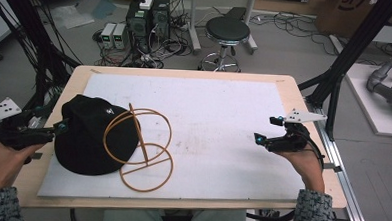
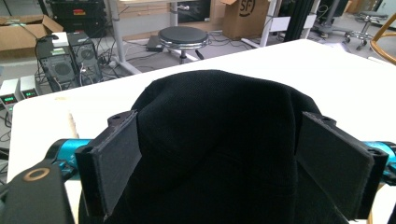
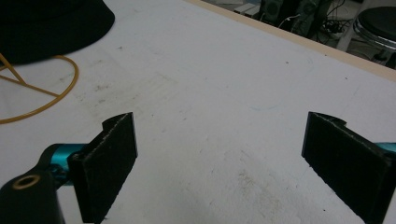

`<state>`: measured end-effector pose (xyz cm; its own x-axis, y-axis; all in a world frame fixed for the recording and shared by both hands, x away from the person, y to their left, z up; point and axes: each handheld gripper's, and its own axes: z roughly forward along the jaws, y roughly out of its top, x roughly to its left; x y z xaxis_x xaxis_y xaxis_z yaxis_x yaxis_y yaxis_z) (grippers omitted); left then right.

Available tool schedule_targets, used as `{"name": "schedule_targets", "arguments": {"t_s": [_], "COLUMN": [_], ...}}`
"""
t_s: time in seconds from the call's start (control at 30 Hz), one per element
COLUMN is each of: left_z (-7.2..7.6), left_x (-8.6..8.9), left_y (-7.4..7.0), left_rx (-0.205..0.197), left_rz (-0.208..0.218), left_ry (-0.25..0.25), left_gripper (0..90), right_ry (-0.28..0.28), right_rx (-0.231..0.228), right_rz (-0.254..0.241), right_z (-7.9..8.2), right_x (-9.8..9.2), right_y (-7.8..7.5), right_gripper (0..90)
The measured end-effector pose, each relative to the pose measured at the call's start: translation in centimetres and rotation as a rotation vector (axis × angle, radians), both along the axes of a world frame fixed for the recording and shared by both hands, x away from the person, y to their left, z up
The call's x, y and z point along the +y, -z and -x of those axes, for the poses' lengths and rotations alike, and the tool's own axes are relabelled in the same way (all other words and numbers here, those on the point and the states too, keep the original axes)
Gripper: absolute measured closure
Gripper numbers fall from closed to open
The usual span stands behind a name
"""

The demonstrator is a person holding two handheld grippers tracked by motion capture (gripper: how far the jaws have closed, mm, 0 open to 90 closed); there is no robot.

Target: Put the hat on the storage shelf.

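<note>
The black hat lies at the desk's left, partly under a wire stand. The left hand-held gripper is nearest, released, jaws straddling the hat's edge. The right hand-held gripper, also released, hangs well apart.

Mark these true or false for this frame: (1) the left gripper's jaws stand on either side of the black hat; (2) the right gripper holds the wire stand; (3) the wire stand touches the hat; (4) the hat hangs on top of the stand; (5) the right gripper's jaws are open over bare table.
1. True. In the left gripper view the black hat lies between the wide jaws of the left gripper.
2. False. The right gripper holds nothing, well apart from the wire stand.
3. True. One ring of the stand overlaps the hat's edge in the high view.
4. False. The hat lies flat on the table.
5. True. Its jaws stand wide with white surface between them.
</note>
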<state>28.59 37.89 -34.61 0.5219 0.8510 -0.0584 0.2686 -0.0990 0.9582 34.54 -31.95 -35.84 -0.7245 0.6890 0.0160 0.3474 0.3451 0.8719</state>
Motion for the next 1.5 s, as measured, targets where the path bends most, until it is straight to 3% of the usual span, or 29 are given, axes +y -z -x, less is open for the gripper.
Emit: {"name": "schedule_targets", "arguments": {"t_s": [0.37,0.77,0.97,1.23,1.5], "left_z": [0.1,-0.3,-0.8,-1.7,-2.3], "left_x": [0.1,-0.5,-1.3,-3.0,-3.2], "left_y": [-0.1,-0.6,-1.0,-0.9,-0.6], "left_rx": [-0.007,-0.046,-0.060,-0.075,-0.081], "left_rz": [0.008,0.023,0.044,0.038,0.063], "left_ry": [-0.001,-0.007,0.000,0.016,-0.041], "left_gripper": [15.0,15.0,15.0,15.1,15.1], "right_ry": [-0.004,-0.012,-0.010,-0.005,-0.007], "right_rx": [0.003,0.012,0.013,0.021,0.021], "right_rz": [0.004,0.011,0.016,0.009,0.013], "right_z": [0.0,0.2,0.4,0.8,0.9], "right_x": [0.1,0.4,0.3,0.1,0.0], "right_y": [0.0,0.2,0.3,0.3,0.4], "right_gripper": [10.1,10.1,10.1,10.1,10.1]}}
